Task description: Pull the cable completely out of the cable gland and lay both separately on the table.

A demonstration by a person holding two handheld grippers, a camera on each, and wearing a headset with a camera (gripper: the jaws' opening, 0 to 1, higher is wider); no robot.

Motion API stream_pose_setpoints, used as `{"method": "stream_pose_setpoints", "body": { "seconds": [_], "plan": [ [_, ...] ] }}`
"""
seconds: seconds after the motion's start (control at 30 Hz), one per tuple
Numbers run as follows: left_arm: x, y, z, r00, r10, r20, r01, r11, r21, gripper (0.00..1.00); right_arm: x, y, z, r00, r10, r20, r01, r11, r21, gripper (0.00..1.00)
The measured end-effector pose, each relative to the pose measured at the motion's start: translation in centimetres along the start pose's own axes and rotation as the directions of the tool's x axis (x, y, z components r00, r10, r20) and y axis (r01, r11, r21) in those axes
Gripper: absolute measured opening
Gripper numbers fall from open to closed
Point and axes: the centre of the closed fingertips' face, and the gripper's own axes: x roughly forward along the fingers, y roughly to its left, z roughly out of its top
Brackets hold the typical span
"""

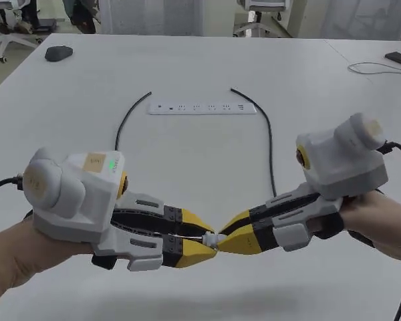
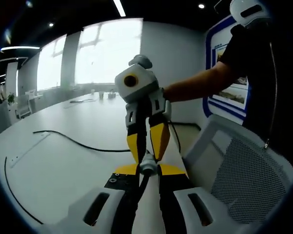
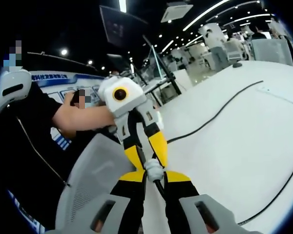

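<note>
The left gripper and the right gripper are held tip to tip at the near edge of the white worktop. Between them a small white cable gland is carried clear of the surface. The left fingers are seen closed on the cable gland. The right fingers are drawn together just beside it, apparently on the black cable where it leaves the gland, though the exact grip is not clearly resolved.

In the right gripper view the cable is seen running back from the gland between that gripper's own fingers. In the left gripper view the gland is framed by the yellow tips. Beyond the grippers, two stretches of cable are laid across the worktop, one on each side, with their far ends near a white power strip. Farther still, a dark mouse is placed by the far left corner.
</note>
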Motion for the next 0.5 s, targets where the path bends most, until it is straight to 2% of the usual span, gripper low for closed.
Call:
{"method": "stream_pose_setpoints", "body": {
  "seconds": [0.17, 0.27, 0.3, 0.37, 0.47, 0.5],
  "plan": [
    [0.05, -0.04, -0.02, 1.0, -0.008, 0.0, 0.008, 1.0, 0.003, 0.14, 0.05, 0.14, -0.06, 1.0, -0.001, -0.009, 0.001, 1.0, -0.002, 0.09],
    [0.03, 0.03, 0.03, 1.0, -0.008, 0.003, 0.008, 1.0, -0.003, 0.14, -0.06, 0.2, 0.0, 0.9998, -0.016, -0.011, 0.015, 0.998, -0.056, 0.08],
    [0.05, 0.07, 0.02, 1.0, -0.007, 0.003, 0.007, 1.0, -0.011, 0.14, -0.06, 0.11, 0.01, 0.9994, -0.032, -0.015, 0.03, 0.995, -0.095, 0.08],
    [0.09, 0.18, -0.1, 1.0, -0.006, 0.001, 0.006, 1.0, -0.025, 0.14, -0.01, -0.01, -0.05, 0.9979, -0.059, -0.026, 0.054, 0.983, -0.176, 0.08],
    [0.11, 0.24, -0.26, 1.0, -0.01, -0.002, 0.009, 0.999, -0.045, 0.15, 0.15, 0.05, -0.23, 0.9952, -0.091, -0.037, 0.078, 0.962, -0.262, 0.08],
    [0.12, 0.35, -0.35, 0.9999, -0.01, -0.002, 0.01, 0.997, -0.079, 0.15, 0.16, -0.05, -0.16, 0.9937, -0.107, -0.033, 0.092, 0.948, -0.305, 0.08]
  ]
}}
